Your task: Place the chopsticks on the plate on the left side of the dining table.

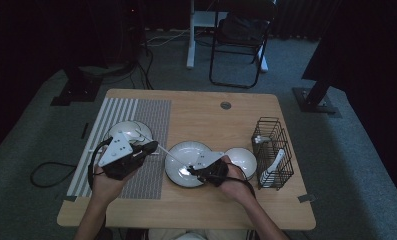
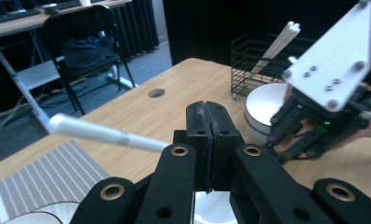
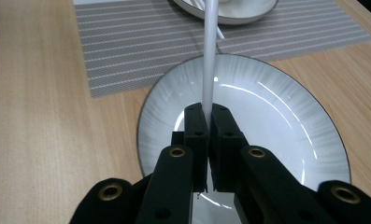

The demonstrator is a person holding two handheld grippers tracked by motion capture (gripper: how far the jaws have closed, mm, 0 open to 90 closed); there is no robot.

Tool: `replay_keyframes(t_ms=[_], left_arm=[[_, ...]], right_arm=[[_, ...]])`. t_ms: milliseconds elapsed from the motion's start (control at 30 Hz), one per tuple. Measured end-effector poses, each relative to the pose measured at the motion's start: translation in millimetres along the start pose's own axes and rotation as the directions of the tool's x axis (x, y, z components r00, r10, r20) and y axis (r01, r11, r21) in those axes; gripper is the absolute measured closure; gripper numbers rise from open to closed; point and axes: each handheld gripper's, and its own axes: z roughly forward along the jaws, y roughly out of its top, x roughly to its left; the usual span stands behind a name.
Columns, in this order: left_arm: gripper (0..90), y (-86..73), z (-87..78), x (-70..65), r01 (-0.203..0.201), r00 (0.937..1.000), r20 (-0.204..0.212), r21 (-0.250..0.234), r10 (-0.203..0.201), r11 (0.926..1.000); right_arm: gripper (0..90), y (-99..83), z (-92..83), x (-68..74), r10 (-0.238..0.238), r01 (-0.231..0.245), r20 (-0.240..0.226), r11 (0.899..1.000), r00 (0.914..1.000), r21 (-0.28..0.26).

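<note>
Clamping a white stick (image 3: pixel 208 56), right gripper (image 3: pixel 206 112) jaws close over the plate (image 3: pixel 286 121); left gripper (image 2: pixel 210 122) seemingly shut empty.

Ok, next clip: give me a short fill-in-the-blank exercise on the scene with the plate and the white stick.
1. The right gripper is shut on a thin white ____.
2. Below that gripper lies a white plate on the bare ____ of the table, beside the striped placemat.
3. The black wire basket stands at the table's ____ side in the high view.
4. The left gripper has its jaws ____, with nothing between them.

Missing words: stick; wood; right; shut
</note>
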Motion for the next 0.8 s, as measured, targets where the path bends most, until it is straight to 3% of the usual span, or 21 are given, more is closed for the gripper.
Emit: replay_keyframes(t_ms=[333,567,633,800], left_arm=[[88.9,-22.8,15.0,10.7,0.016,0.9956,-0.094,0.098,-0.007,0.9950],[86.4,-44.0,21.8,20.7,0.063,0.9916,-0.122,0.167,-0.042,0.9839],[85.0,-49.7,21.2,21.7,0.083,0.9912,-0.117,0.170,-0.063,0.9821],[79.7,-53.6,11.4,24.8,0.122,0.9876,-0.114,0.124,-0.108,0.9847]], right_arm=[[87.2,5.6,-2.6,6.5,-0.036,0.036,-0.008,0.999,0.9993,-0.009],[87.1,11.8,-3.3,8.6,-0.054,0.053,-0.006,0.998,0.9985,-0.022],[87.2,13.2,-3.3,10.9,-0.064,0.063,-0.010,0.998,0.9979,-0.024],[87.1,17.6,2.6,10.8,-0.064,0.064,-0.002,0.998,0.9979,0.000]])
